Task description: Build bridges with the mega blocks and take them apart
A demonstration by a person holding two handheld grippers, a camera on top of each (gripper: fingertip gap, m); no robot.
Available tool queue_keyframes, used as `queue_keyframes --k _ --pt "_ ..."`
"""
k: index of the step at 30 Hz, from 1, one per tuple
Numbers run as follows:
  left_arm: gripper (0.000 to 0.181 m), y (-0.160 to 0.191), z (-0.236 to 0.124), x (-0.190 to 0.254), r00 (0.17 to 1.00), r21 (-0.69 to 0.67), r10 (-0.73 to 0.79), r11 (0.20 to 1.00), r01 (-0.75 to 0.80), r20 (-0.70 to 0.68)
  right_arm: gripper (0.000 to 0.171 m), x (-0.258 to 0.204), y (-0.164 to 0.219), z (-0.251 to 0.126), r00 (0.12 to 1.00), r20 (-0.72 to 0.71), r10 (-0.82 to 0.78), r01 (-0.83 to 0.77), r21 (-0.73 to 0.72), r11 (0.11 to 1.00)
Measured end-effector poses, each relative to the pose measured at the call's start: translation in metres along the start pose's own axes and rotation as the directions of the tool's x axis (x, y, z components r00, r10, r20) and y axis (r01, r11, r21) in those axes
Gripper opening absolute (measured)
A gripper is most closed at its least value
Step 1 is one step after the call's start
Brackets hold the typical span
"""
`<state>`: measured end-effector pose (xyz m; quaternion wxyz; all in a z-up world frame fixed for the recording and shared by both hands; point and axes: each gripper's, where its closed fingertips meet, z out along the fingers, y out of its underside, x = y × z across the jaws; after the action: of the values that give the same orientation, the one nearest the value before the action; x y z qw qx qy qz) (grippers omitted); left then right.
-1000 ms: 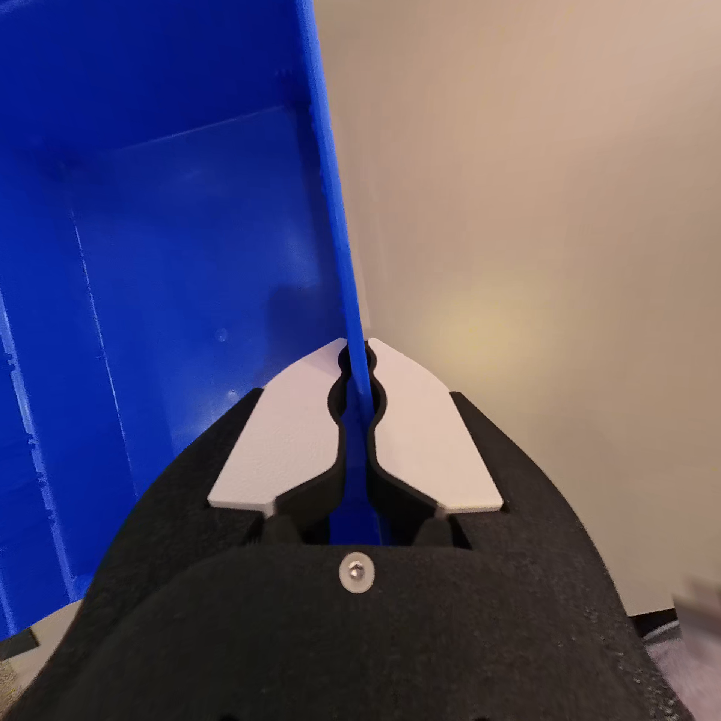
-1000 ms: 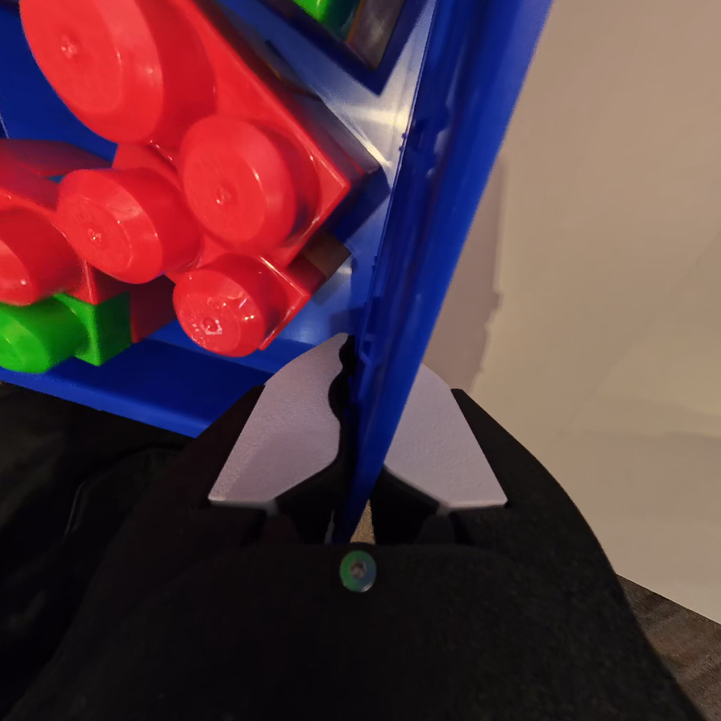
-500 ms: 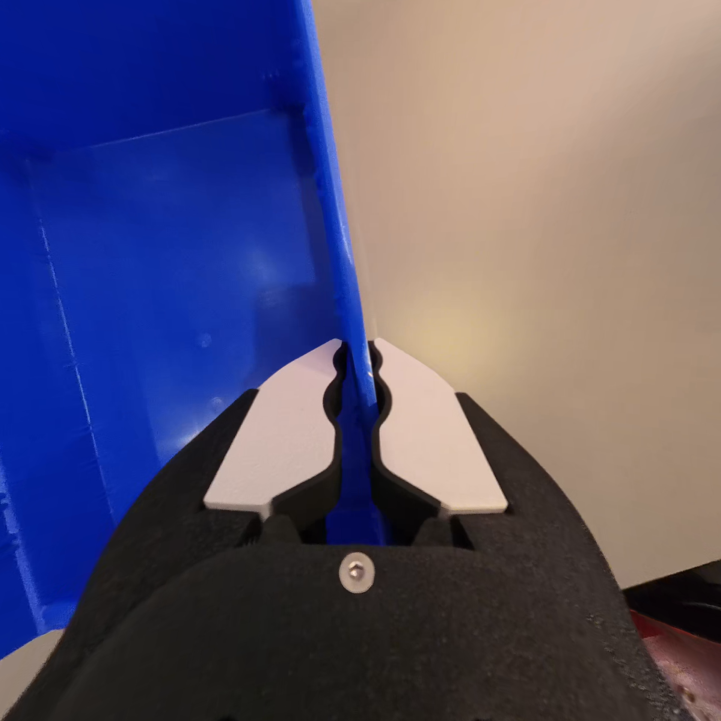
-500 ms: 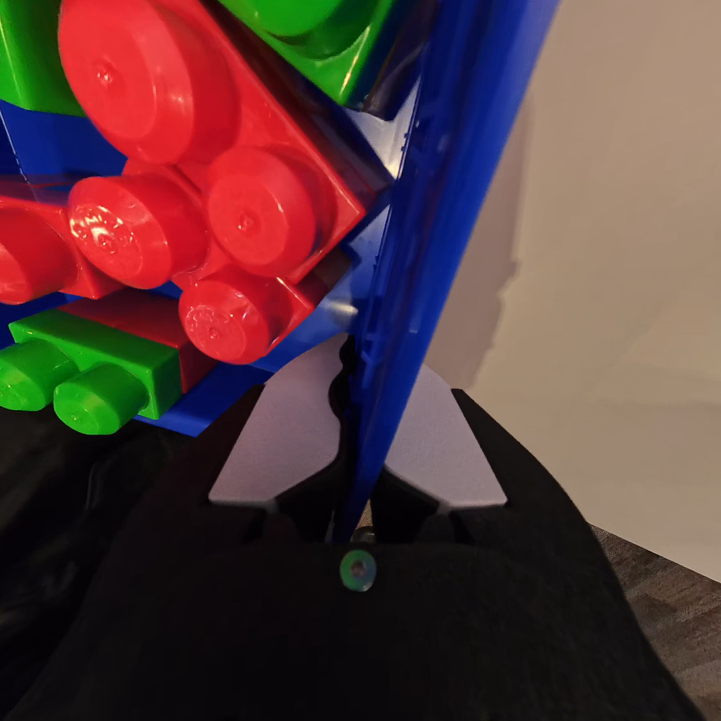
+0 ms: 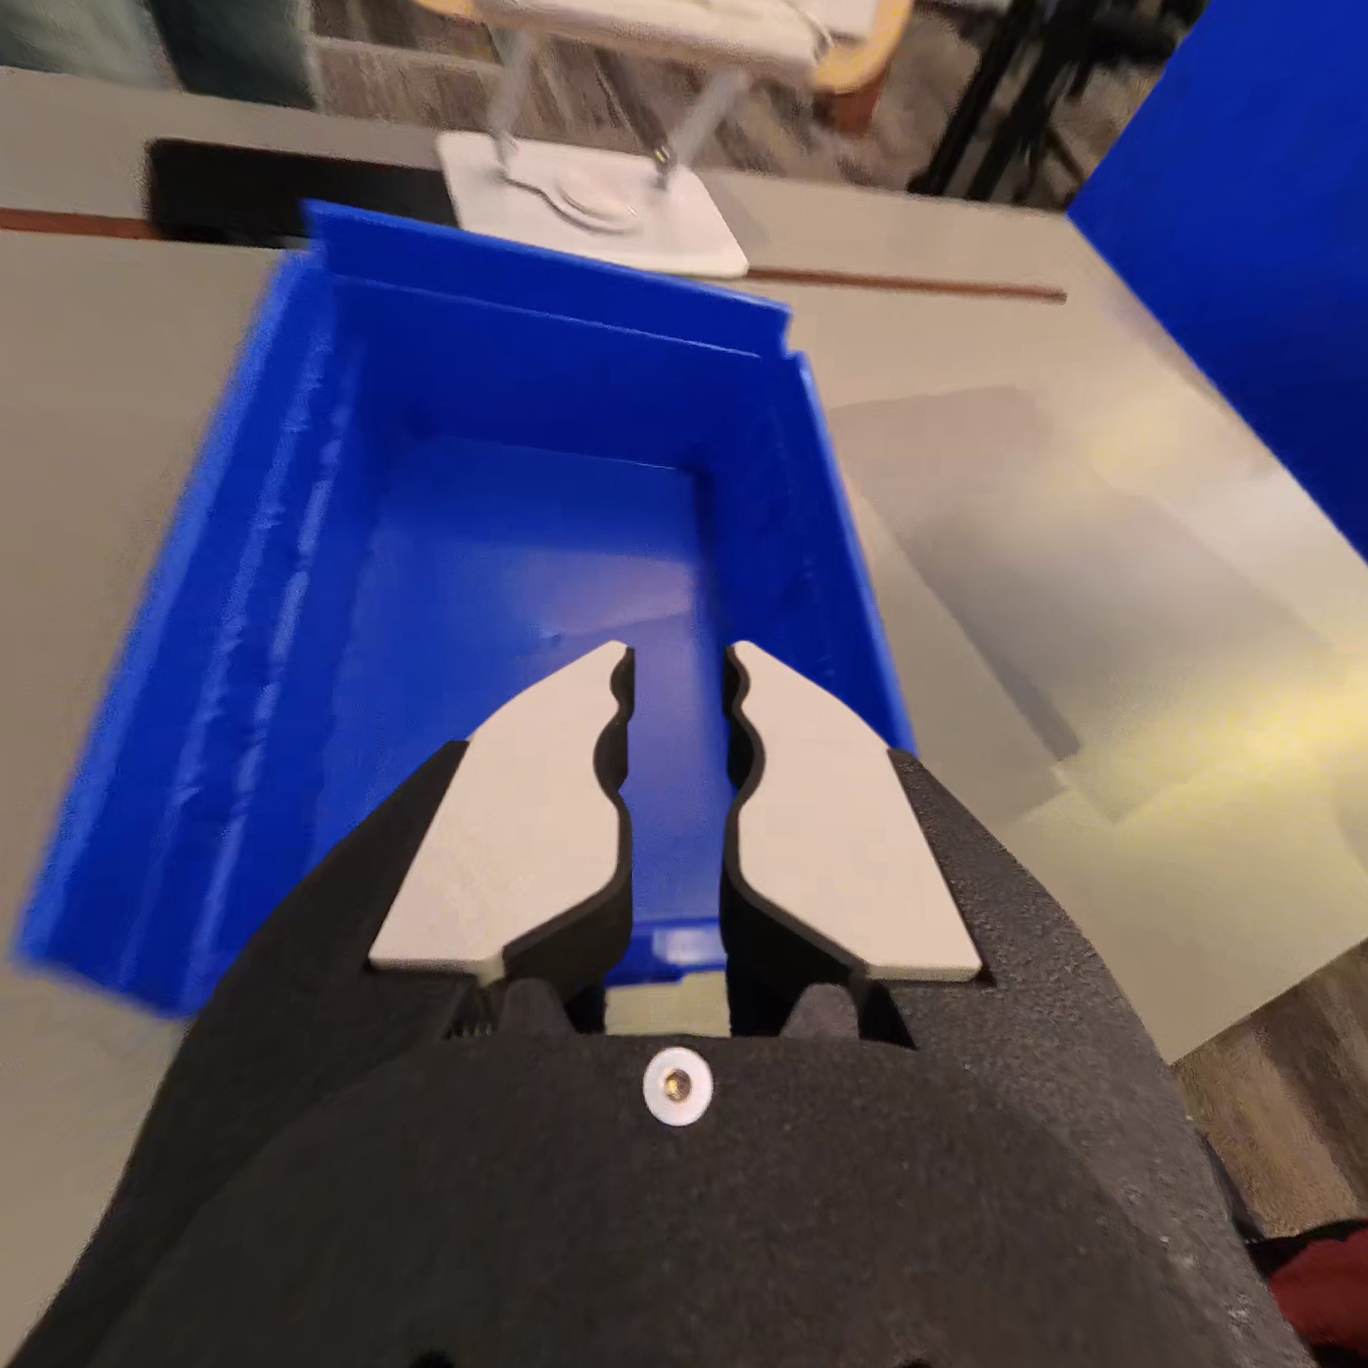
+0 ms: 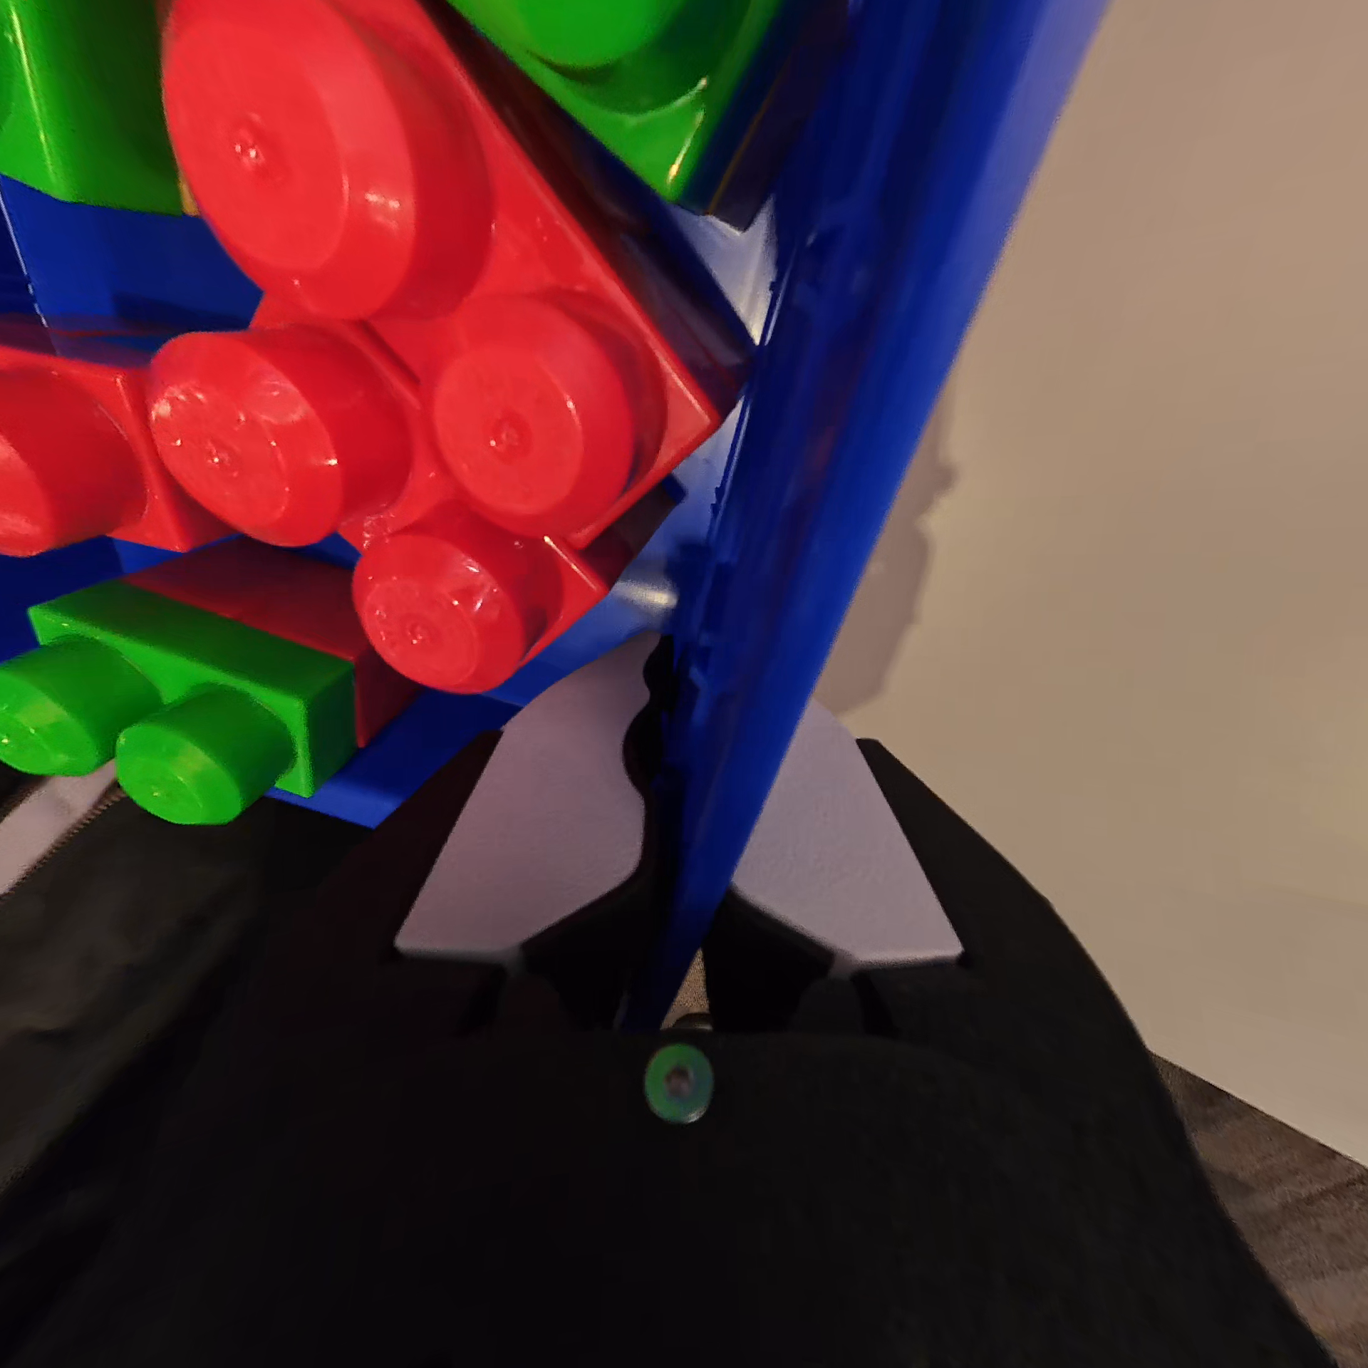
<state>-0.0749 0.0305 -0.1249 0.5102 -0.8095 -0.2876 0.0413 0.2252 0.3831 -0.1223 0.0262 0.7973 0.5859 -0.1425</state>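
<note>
In the left wrist view an empty blue bin (image 5: 244,666) stands on the pale table (image 5: 1073,666). My left gripper (image 5: 677,651) hovers open above its near end, with nothing between the pads. In the right wrist view my right gripper (image 6: 711,666) is shut on the side wall of a second blue bin (image 6: 851,444), which is tilted steeply. Red mega blocks (image 6: 481,355) and green mega blocks (image 6: 200,711) lie piled inside it against the wall and near its open edge. That bin's blue wall also shows in the left wrist view (image 5: 1244,259) at the upper right.
A white stand base (image 5: 592,200) and a black flat object (image 5: 222,192) sit at the table's far side. The table's front edge and floor (image 5: 1273,1051) lie to the right. Black fabric (image 6: 148,962) lies below the tilted bin.
My left gripper let go of the empty bin's wall, opened and drew back above the bin. In the right wrist view the blocks slid down toward the tilted bin's edge.
</note>
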Motion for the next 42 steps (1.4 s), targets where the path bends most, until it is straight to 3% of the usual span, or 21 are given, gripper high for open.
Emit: queue_keyframes --k 4,11,15,29,42 --pt "0.016 0.010 -0.050 -0.054 0.998 0.067 -0.064 0.996 0.063 0.013 0.004 -0.077 -0.048 0.012 0.997 0.040 -0.064 0.063 0.011 0.998" --pt "0.026 0.043 -0.119 -0.145 0.968 -0.055 0.055 0.998 -0.043 0.245 0.003 -0.225 -0.134 0.051 0.974 0.149 -0.168 0.168 0.015 0.986" --pt "0.027 0.060 -0.150 -0.179 0.940 -0.082 0.091 0.994 -0.068 0.328 0.003 -0.285 -0.169 0.066 0.958 0.180 -0.225 0.224 0.027 0.974" --pt "0.025 0.098 -0.212 -0.228 0.901 -0.073 0.048 0.997 -0.018 0.432 0.004 -0.406 -0.223 0.112 0.945 0.181 -0.271 0.277 -0.007 0.961" --pt "0.025 0.110 -0.228 -0.271 0.885 -0.057 0.001 0.998 0.029 0.466 0.004 -0.446 -0.226 0.150 0.943 0.211 -0.258 0.275 -0.059 0.960"
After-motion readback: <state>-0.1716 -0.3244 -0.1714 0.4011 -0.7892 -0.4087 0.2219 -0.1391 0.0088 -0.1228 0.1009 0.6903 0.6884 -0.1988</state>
